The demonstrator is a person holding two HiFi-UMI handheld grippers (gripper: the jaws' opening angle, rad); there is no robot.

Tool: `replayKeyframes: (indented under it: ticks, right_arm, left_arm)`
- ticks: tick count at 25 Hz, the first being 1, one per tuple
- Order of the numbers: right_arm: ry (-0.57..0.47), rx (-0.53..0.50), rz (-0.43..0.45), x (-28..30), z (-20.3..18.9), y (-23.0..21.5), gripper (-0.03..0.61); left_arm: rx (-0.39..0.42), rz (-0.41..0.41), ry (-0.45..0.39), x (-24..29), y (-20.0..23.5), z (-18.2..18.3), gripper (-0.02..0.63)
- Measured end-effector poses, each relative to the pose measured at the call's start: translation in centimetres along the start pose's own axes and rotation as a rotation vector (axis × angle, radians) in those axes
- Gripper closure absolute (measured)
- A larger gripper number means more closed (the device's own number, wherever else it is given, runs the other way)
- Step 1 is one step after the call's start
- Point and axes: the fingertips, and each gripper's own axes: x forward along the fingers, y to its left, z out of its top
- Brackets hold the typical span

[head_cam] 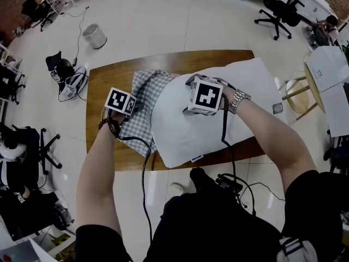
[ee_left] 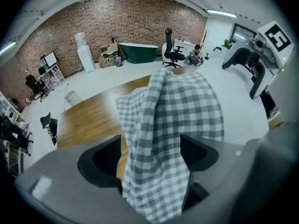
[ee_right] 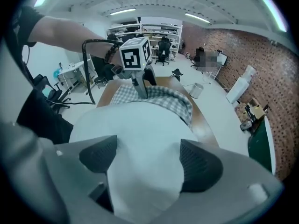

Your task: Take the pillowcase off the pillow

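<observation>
A white pillow [head_cam: 218, 130] lies across the wooden table [head_cam: 103, 81]. The grey-and-white checked pillowcase [head_cam: 143, 100] is bunched at its left end. My left gripper [head_cam: 131, 105] is over that bunch. In the left gripper view its jaws [ee_left: 152, 153] stand wide, and a fold of the checked pillowcase [ee_left: 173, 111] hangs between them. My right gripper [head_cam: 206, 96] is on top of the pillow near its middle. In the right gripper view its jaws [ee_right: 147, 160] stand wide, and the pillow [ee_right: 140, 129] bulges up between them.
Black cables run from both grippers down over the table's near edge. A round bin [head_cam: 94, 35] stands on the floor beyond the table, an office chair [head_cam: 278, 10] at the far right and a wooden stool [head_cam: 297, 94] beside the table's right end.
</observation>
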Motion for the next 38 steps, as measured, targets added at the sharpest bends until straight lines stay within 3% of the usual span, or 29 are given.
replayKeyframes:
  ticks: [5,7,11,13,15,17,20,26,31,35,38]
  right_arm:
    - [0.017,0.052,0.037,2.3,-0.4,-1.9,0.161]
    - [0.031,0.067,0.029,2.8,-0.3,-2.5,0.194]
    - [0.058,0.111,0.033,4.0,-0.3,-3.1,0.330]
    - [0.077,0.131,0.020,3.6,-0.1,-3.3,0.434]
    - [0.093,0.145,-0.010,2.8,-0.2,-3.7,0.519]
    - [0.097,0.143,-0.055,1.9,-0.3,-4.3,0.551]
    - [0.098,0.131,-0.088,1.0,-0.2,-4.3,0.556]
    - [0.096,0.109,-0.134,-1.1,0.1,-3.4,0.560]
    - [0.101,0.109,-0.168,-1.9,0.0,-3.0,0.560]
    - [0.112,0.117,-0.204,-1.5,-0.5,-3.1,0.560]
    - [0.117,0.121,-0.231,-1.1,-1.0,-3.1,0.558]
  left_arm:
    - [0.004,-0.064,0.074,4.1,1.1,-1.0,0.210]
    - [0.004,-0.067,0.094,5.3,1.8,-1.5,0.236]
    - [0.023,-0.010,0.115,7.1,3.8,-2.2,0.454]
    - [0.016,0.048,0.109,7.1,5.2,-2.3,0.585]
    - [-0.024,0.100,0.132,6.4,6.2,-3.0,0.594]
    - [-0.096,0.135,0.185,4.7,6.8,-4.1,0.595]
    - [-0.150,0.197,0.188,2.1,8.7,-4.7,0.595]
    - [-0.152,0.327,0.098,-1.9,13.3,-5.5,0.597]
    - [-0.268,0.377,0.165,-5.7,14.0,-10.4,0.597]
    - [-0.239,0.440,0.072,-7.1,16.6,-11.3,0.597]
    - [-0.260,0.472,0.064,-8.8,17.2,-13.1,0.597]
